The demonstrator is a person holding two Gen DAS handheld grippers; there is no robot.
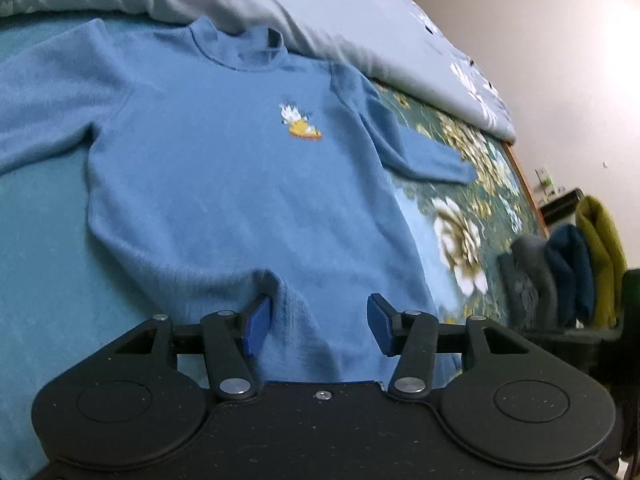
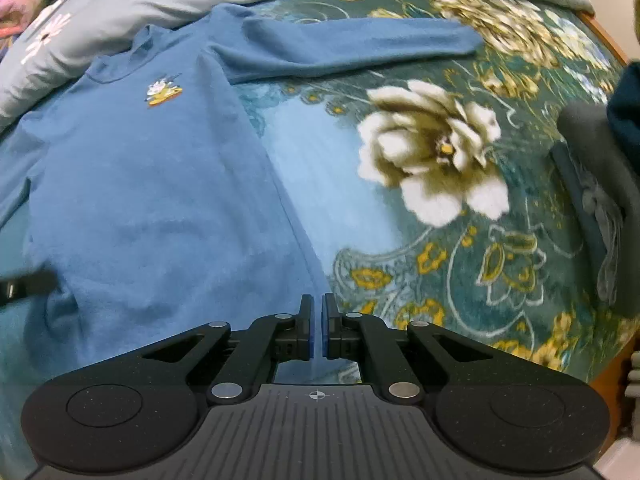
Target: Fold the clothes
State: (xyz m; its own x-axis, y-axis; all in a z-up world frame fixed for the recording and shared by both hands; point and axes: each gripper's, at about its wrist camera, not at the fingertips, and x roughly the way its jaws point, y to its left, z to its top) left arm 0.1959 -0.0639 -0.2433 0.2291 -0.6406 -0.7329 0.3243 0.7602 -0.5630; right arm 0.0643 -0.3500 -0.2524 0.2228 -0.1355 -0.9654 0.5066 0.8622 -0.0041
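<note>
A blue sweater (image 1: 220,180) with a small cartoon patch lies flat, front up, on the bed, collar away from me. My left gripper (image 1: 320,320) stands open over the hem, and a bunched ridge of hem lies between its blue pads (image 1: 256,320) without being pressed. In the right wrist view the sweater (image 2: 140,200) fills the left half, one sleeve (image 2: 360,40) stretched out to the right. My right gripper (image 2: 319,308) is shut, its tips at the sweater's right side edge near the hem. Whether cloth is pinched there does not show. The left gripper (image 2: 24,284) shows dark at the far left.
A grey-blue duvet (image 1: 320,8) is heaped along the far side, touching the collar. The floral green bedsheet (image 2: 432,148) lies bare to the right of the sweater. Folded grey, teal and mustard clothes (image 1: 560,272) are stacked at the bed's right edge by a wooden rail (image 1: 524,188).
</note>
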